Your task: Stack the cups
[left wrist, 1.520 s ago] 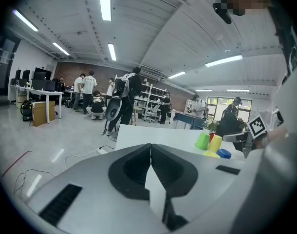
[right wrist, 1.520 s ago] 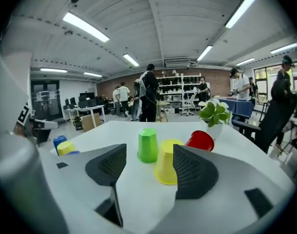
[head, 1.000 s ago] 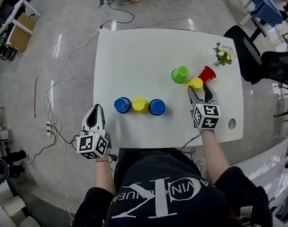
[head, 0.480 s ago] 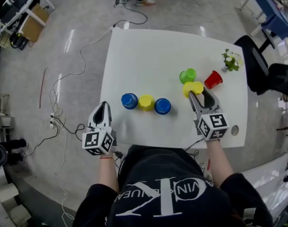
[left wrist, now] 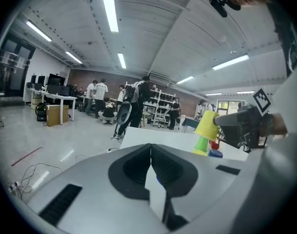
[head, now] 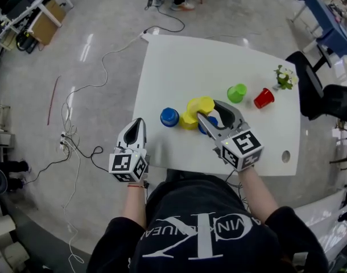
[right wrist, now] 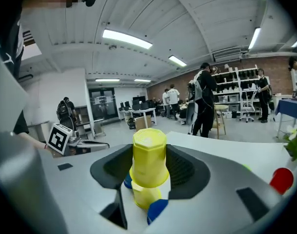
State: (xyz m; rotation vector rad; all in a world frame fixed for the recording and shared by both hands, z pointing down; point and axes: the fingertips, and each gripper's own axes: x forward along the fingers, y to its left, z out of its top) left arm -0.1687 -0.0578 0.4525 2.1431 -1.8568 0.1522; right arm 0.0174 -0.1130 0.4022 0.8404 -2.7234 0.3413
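My right gripper [head: 207, 110] is shut on an upside-down yellow cup [head: 201, 104]; its jaws have just closed on it. It holds that cup in the air over the row of upside-down cups on the white table [head: 179, 67]: a blue cup [head: 169, 116], a yellow cup [head: 188, 120] and a second blue cup [head: 208, 125], half hidden. In the right gripper view the held yellow cup [right wrist: 149, 157] hangs just above the row's yellow cup [right wrist: 144, 197]. A green cup [head: 237, 92] and a red cup [head: 264, 98] stand at the right. My left gripper [head: 137, 123] is shut and empty at the table's near left edge.
A small potted plant [head: 284, 77] stands near the table's right edge, and a round hole [head: 285, 156] sits in the near right corner. Cables [head: 82, 147] trail on the floor to the left. People stand far off in the room.
The right gripper closed on the yellow cup beside the green and red cups, lifted it and carried it left over the row. The left gripper stayed put.
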